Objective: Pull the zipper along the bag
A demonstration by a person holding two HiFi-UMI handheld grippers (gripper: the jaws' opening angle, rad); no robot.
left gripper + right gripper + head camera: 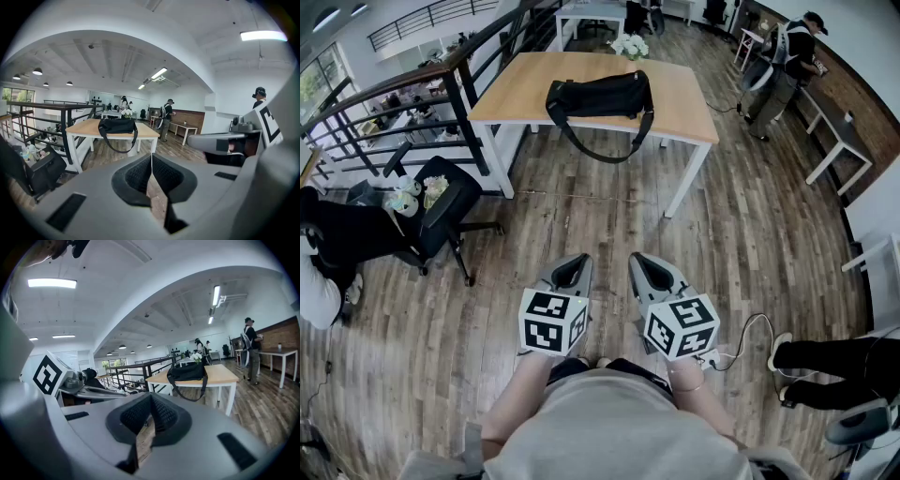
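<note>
A black bag point(600, 96) lies on a wooden table point(684, 103) well ahead of me, its strap hanging in a loop over the front edge. It also shows far off as the bag point(117, 125) in the left gripper view and the bag point(187, 371) in the right gripper view. My left gripper point(575, 264) and right gripper point(639, 262) are held side by side close to my body, several steps short of the table. Both are shut with nothing between the pads. The zipper is too small to make out.
A black office chair point(441, 211) stands at the left by a black railing point(459, 84). A person point(783, 66) stands at the far right beside a long bench point(834, 131). Someone's legs point(825, 361) reach in at the lower right, near a white cable point(750, 333).
</note>
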